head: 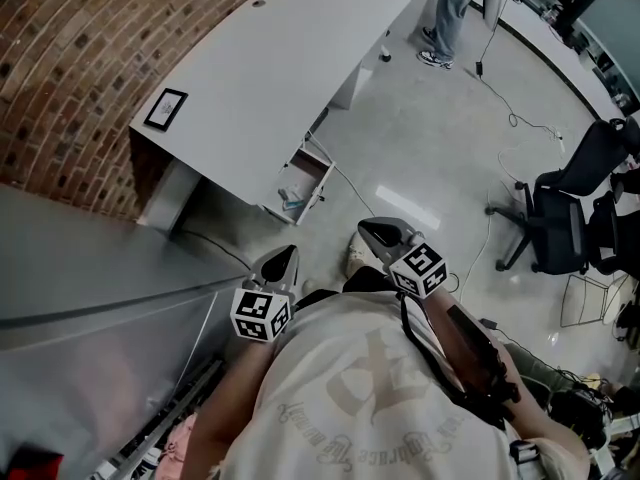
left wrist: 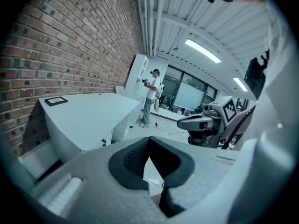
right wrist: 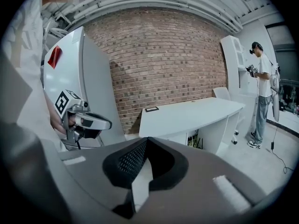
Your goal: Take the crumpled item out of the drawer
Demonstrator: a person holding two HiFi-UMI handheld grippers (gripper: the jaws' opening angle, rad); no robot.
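A white desk (head: 270, 78) stands by the brick wall, with a drawer (head: 303, 183) pulled open beneath its near edge. Something small and pale (head: 290, 203) lies in the drawer, too small to make out. My left gripper (head: 290, 251) and right gripper (head: 366, 230) are held close to my chest, well short of the drawer, both pointing toward it. The left gripper (left wrist: 149, 139) is shut with nothing between its tips. The right gripper (right wrist: 147, 139) is also shut and empty. The desk (right wrist: 191, 113) lies ahead in the right gripper view.
A tall grey cabinet (head: 90, 288) stands at my left. Black office chairs (head: 565, 218) and floor cables (head: 520, 118) are at the right. Another person (head: 455, 8) stands beyond the desk's far end. A small framed black item (head: 166, 108) lies on the desk.
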